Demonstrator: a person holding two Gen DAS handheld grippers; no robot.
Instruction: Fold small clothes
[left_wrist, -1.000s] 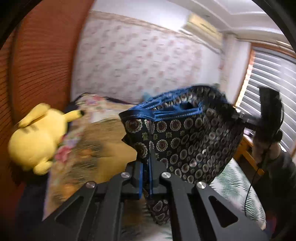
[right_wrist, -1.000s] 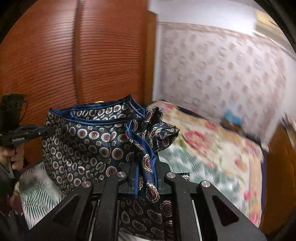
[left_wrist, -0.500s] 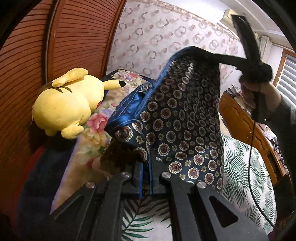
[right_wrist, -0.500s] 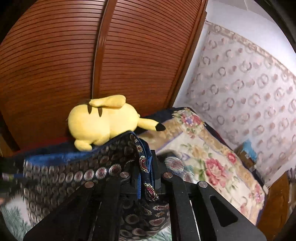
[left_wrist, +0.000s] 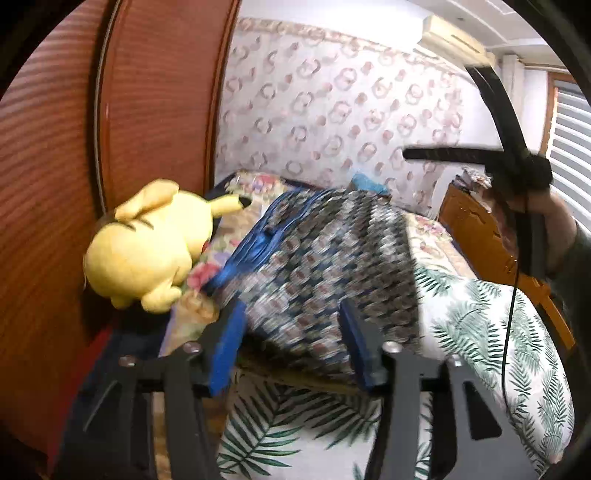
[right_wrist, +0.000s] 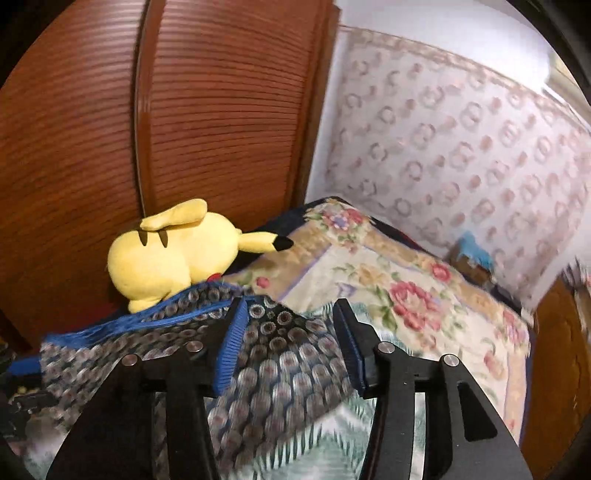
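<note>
A small navy garment with round medallion print and a blue waistband (left_wrist: 317, 266) lies blurred on the bed, just beyond my left gripper (left_wrist: 291, 350), which is open and empty. In the right wrist view the same garment (right_wrist: 273, 369) spreads under and between the fingers of my right gripper (right_wrist: 288, 347), also open and empty. The right gripper (left_wrist: 517, 166) shows held up high at the right of the left wrist view, clear of the cloth.
A yellow plush toy (left_wrist: 151, 243) lies at the bed's far left against the wooden wardrobe (right_wrist: 147, 129). A floral quilt (right_wrist: 388, 288) covers the far bed, a palm-leaf sheet (left_wrist: 498, 350) the near part. A wooden headboard (left_wrist: 491, 240) stands right.
Both grippers opened and let go of the garment. It dropped from hanging between them onto the bed near the plush toy. The right gripper rose away.
</note>
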